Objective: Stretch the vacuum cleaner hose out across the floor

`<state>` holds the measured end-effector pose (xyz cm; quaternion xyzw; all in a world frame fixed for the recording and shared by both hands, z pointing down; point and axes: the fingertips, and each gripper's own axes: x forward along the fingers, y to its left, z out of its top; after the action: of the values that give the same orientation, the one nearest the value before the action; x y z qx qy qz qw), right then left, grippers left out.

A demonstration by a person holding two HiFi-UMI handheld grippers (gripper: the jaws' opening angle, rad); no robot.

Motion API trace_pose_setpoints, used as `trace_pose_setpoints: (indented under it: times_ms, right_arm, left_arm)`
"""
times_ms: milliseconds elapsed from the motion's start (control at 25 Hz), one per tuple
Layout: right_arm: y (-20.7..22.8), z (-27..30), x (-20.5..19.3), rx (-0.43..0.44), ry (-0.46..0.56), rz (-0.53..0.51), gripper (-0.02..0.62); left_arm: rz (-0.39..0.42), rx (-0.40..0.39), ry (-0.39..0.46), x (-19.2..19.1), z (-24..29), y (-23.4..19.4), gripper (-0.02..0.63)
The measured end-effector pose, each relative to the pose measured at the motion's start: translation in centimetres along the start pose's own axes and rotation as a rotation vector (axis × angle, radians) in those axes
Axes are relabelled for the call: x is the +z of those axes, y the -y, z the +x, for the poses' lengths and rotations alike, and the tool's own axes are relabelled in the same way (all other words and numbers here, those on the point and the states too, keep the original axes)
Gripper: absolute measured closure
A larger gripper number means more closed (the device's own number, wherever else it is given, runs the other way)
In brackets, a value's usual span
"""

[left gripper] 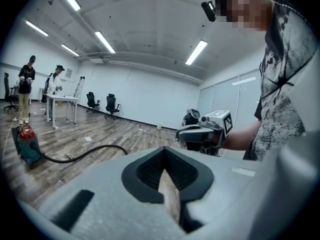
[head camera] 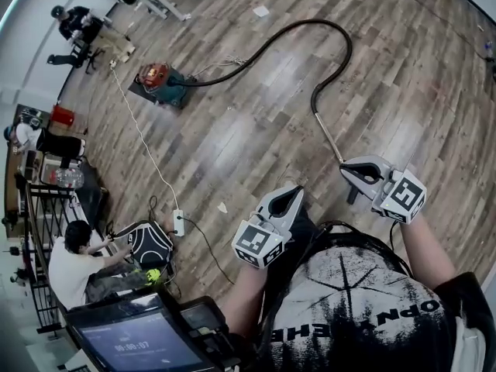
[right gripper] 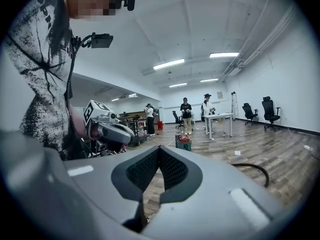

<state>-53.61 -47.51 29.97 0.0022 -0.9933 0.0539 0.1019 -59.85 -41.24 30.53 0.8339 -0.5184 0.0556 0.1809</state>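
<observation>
Around: one power strip and one white cable were laid on the floor left of the jaws; three people were seen farther left.
Counted: one vacuum cleaner, one hose.
Jaws: left gripper and right gripper were pressed closed, empty.
Hose: looped ahead, wand tip nearest the right jaws.
</observation>
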Motion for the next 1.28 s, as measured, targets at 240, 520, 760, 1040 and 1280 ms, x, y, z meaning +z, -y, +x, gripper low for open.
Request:
trace_pose_setpoints:
  times_ms: [240,520,760,1040,1280]
  right_arm:
    - [6.5,4.5,-0.5,-0.142,-0.006,0.004,0.591]
    - [11.8,8.6,0.3,-0.387,0.025,0.061,0.591]
    - [16.4,12.2,0.6,-0.515,0.029,0.095,0.591]
    - [15.1,9.7,0.5,-0.613,0.007,0.069,0.591]
    - [13.9,5.6,0.1,-0.646,0.071,0.077,0.591]
  left_arm:
    - [0.041,-0.127,-0.039,0.9,4.0,-8.4,0.606]
    - [0.136,-0.371,-0.078,3.8,7.9,-15.5,0.606]
    - [0.158,-0.555,-0.112,5.6,13.1,-19.5,0.606]
    - [0.14,-0.705,-0.147,4.7,15.5,-16.9,0.606]
    - [0.028,-0.718,-0.151,4.8,17.3,-12.7,0.606]
